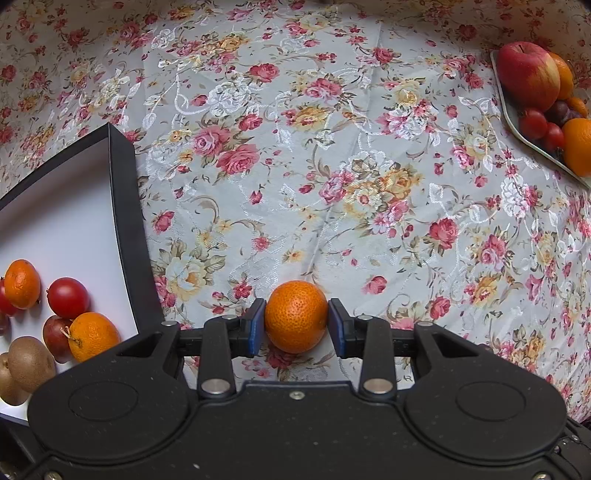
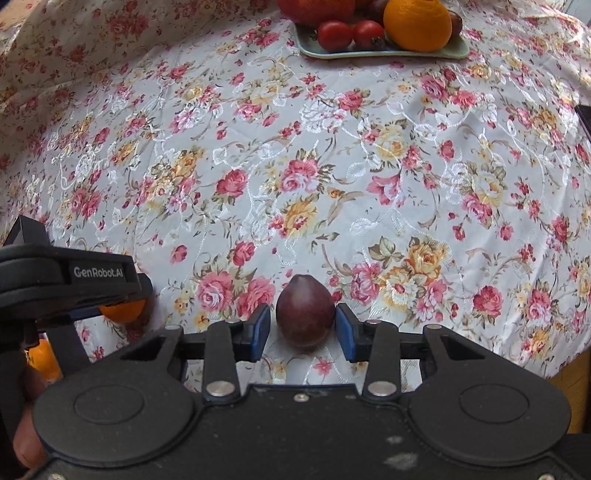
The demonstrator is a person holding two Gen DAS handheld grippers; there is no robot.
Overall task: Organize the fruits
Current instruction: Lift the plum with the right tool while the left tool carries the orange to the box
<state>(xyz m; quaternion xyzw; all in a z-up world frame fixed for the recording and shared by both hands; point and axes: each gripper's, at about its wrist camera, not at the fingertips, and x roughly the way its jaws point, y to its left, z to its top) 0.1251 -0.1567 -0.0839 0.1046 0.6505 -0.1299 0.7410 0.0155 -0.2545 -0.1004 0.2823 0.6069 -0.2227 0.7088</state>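
My left gripper (image 1: 296, 323) is shut on a small orange mandarin (image 1: 296, 317), held above the floral cloth just right of the black-rimmed white box (image 1: 122, 206). The box holds mandarins (image 1: 94, 336), red tomatoes (image 1: 68, 297), kiwis (image 1: 31, 363) and a plum. My right gripper (image 2: 302, 325) is shut on a dark purple plum (image 2: 304, 317), over the cloth. The left gripper (image 2: 66, 280) with its mandarin (image 2: 123, 310) shows at the left of the right wrist view. A pale green plate (image 2: 380, 53) far ahead carries tomatoes (image 2: 334, 35), an orange (image 2: 417, 24) and an apple (image 1: 528, 75).
The table is covered by a floral cloth (image 1: 314, 166). The plate also shows at the far right of the left wrist view (image 1: 517, 122). The table's right edge (image 2: 569, 365) drops off beside my right gripper. A dark object (image 2: 585, 118) sits at the right border.
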